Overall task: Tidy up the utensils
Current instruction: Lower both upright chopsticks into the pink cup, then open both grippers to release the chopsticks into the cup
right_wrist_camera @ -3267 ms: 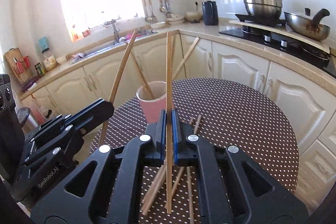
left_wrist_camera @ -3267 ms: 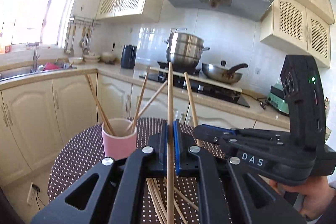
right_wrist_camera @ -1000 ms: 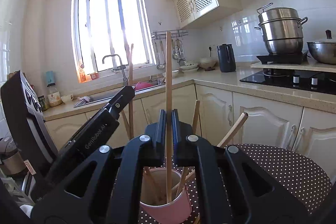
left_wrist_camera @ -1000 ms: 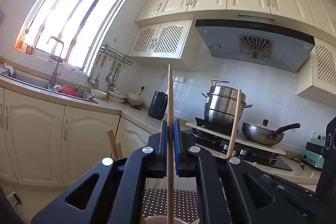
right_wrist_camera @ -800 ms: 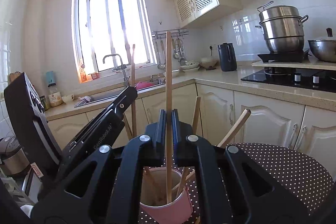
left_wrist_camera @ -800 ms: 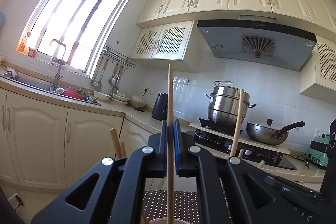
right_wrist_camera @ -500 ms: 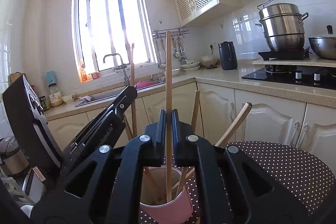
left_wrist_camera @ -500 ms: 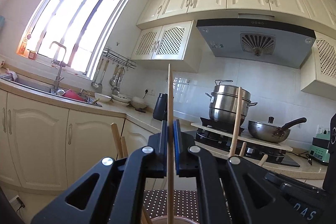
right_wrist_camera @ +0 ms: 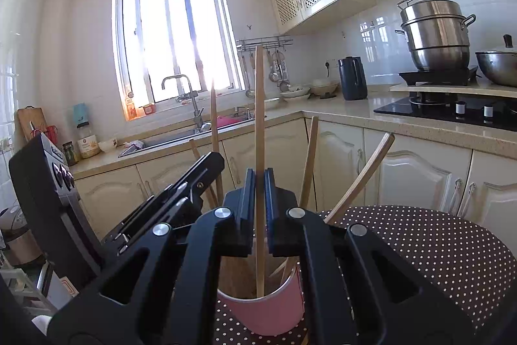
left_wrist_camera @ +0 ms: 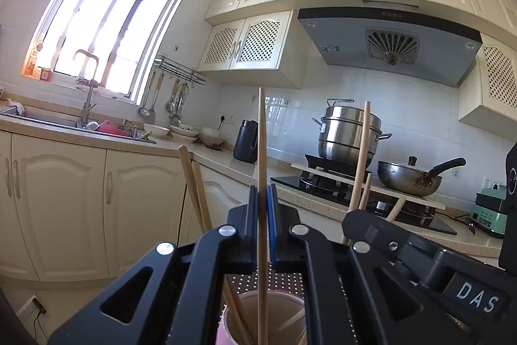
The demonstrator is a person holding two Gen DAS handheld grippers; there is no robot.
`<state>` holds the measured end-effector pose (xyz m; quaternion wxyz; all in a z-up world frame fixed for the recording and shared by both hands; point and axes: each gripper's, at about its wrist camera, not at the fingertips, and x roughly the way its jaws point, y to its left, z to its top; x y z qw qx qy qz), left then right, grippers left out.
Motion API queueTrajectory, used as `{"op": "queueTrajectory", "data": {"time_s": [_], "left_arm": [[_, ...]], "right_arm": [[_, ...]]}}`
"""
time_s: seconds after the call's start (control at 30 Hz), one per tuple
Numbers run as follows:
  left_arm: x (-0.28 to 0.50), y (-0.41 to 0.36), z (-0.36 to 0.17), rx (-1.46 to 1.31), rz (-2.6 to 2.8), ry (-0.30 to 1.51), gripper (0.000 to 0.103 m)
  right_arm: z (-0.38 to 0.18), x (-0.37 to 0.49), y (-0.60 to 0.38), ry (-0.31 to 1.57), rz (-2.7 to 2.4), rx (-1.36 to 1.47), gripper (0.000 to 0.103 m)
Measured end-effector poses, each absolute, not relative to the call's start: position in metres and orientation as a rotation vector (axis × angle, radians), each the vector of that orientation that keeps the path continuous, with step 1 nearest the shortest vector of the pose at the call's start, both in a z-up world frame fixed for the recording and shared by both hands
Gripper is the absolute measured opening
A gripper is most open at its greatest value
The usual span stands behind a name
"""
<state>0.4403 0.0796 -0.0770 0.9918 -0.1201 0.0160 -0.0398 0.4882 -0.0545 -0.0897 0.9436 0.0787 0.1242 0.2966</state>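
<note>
Cream kitchen cabinets ring a round, brown polka-dotted worktop (right_wrist_camera: 436,244) carrying a pink cylindrical cup (right_wrist_camera: 265,309). Directly above the cup, the left claw (left_wrist_camera: 262,215) clenches one upright wooden chopstick (left_wrist_camera: 262,157), the right claw (right_wrist_camera: 259,196) another (right_wrist_camera: 259,118), both lower tips inside the cup beside several leaning chopsticks (right_wrist_camera: 358,177).

Cream cabinets (left_wrist_camera: 58,202) and a sunlit window (right_wrist_camera: 174,31) are seen ahead of the tongs; a grey range hood (left_wrist_camera: 387,44) is mounted on white-tiled wall (left_wrist_camera: 420,109).
</note>
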Motion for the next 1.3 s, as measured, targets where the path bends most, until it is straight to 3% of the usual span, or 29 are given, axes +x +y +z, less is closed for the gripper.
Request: {"op": "queueTrajectory", "data": {"time_s": [0.27, 0.37, 0.57, 0.8, 1.3], "left_arm": [[0.422, 0.080, -0.081, -0.215, -0.091, 0.111, 0.008], [0.414, 0.082, -0.080, -0.219, -0.088, 0.125, 0.029], [0.391, 0.079, -0.073, -0.187, -0.084, 0.147, 0.032], [0.362, 0.078, -0.058, -0.160, -0.070, 0.160, 0.044], [0.302, 0.055, -0.038, -0.091, -0.084, 0.201, 0.052]], "right_arm": [[-0.099, 0.477, -0.056, 0.303, 0.577, 0.163, 0.007], [-0.099, 0.472, -0.056, 0.322, 0.574, 0.161, 0.007], [-0.094, 0.459, -0.058, 0.343, 0.554, 0.162, 0.013], [-0.083, 0.435, -0.066, 0.339, 0.535, 0.161, 0.013], [-0.063, 0.375, -0.089, 0.319, 0.519, 0.147, 0.014]]}}
